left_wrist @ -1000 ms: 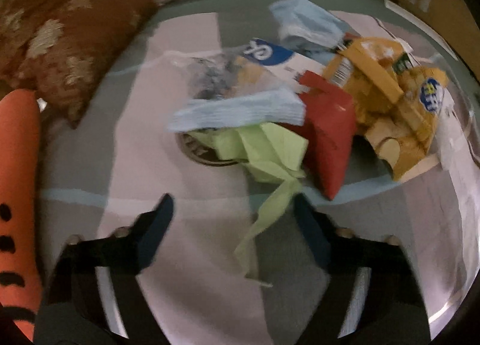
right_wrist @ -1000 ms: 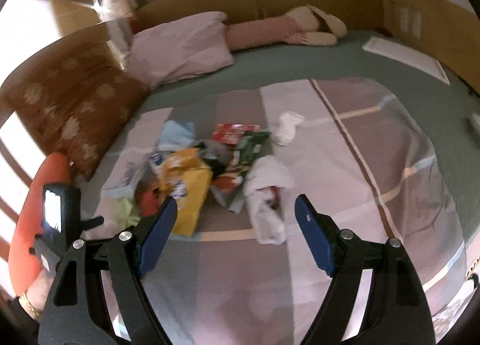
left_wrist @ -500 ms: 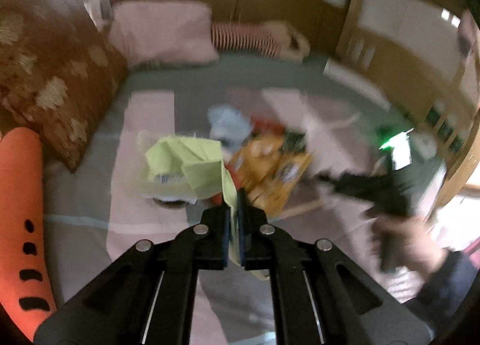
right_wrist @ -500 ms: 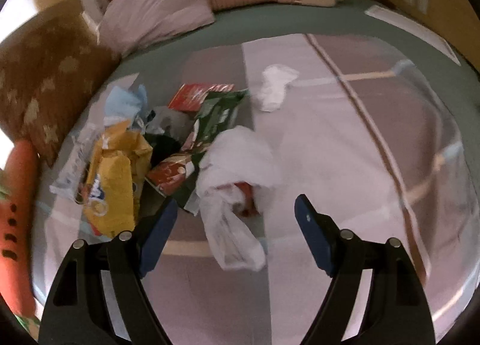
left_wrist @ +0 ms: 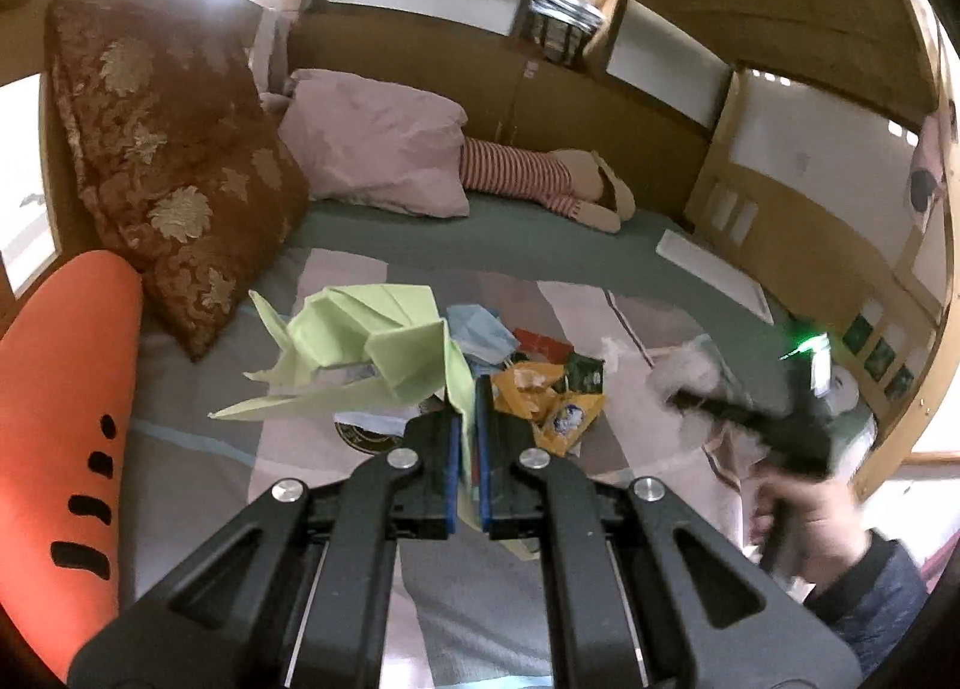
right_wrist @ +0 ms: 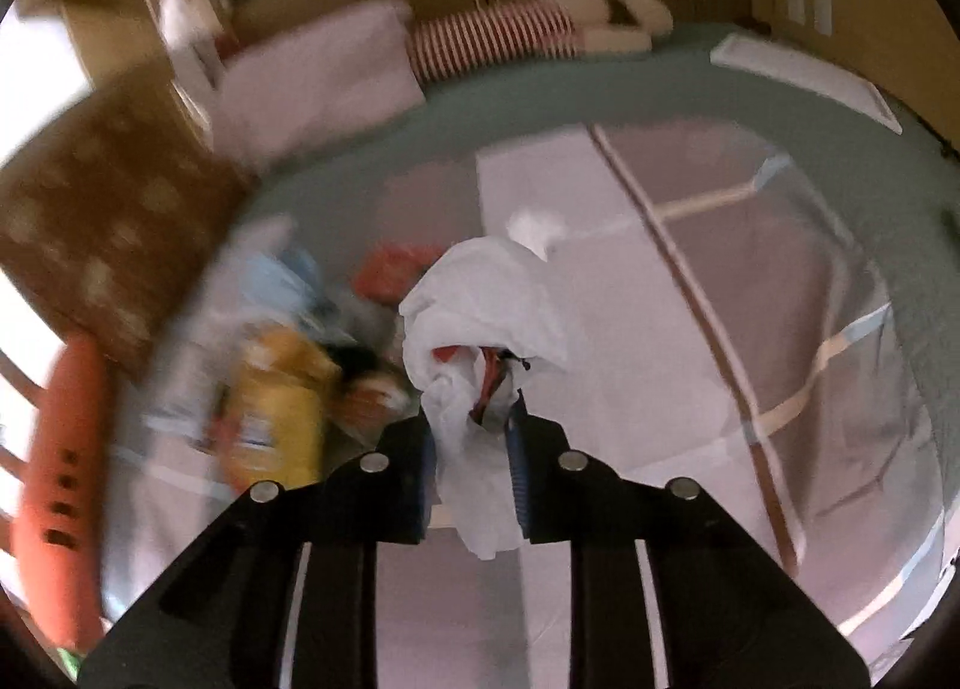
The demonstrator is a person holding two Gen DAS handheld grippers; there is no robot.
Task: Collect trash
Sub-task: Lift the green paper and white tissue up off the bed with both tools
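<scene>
My left gripper (left_wrist: pixel 467 419) is shut on a crumpled light green paper (left_wrist: pixel 372 341) and holds it above the bed. Below it lies a pile of trash: a yellow snack bag (left_wrist: pixel 555 407), a blue wrapper (left_wrist: pixel 480 332), red and green packets. My right gripper (right_wrist: pixel 471 437) is shut on a white plastic bag (right_wrist: pixel 486 311) with something red inside, lifted off the bed. In the left wrist view the right gripper (left_wrist: pixel 678 398) shows blurred at the right, held by a hand. The yellow bag (right_wrist: pixel 279 401) shows blurred left of the right gripper.
A brown flowered cushion (left_wrist: pixel 174 173), a pink pillow (left_wrist: pixel 378 149) and a striped plush toy (left_wrist: pixel 540 179) lie at the bed's head. An orange carrot cushion (left_wrist: pixel 60 437) lies at the left. A small white tissue (right_wrist: pixel 531 224) lies on the patchwork blanket. Wooden panelling surrounds the bed.
My left gripper shut on the green paper and lifted it. My right gripper moved down onto the white plastic bag, shut on it and raised it.
</scene>
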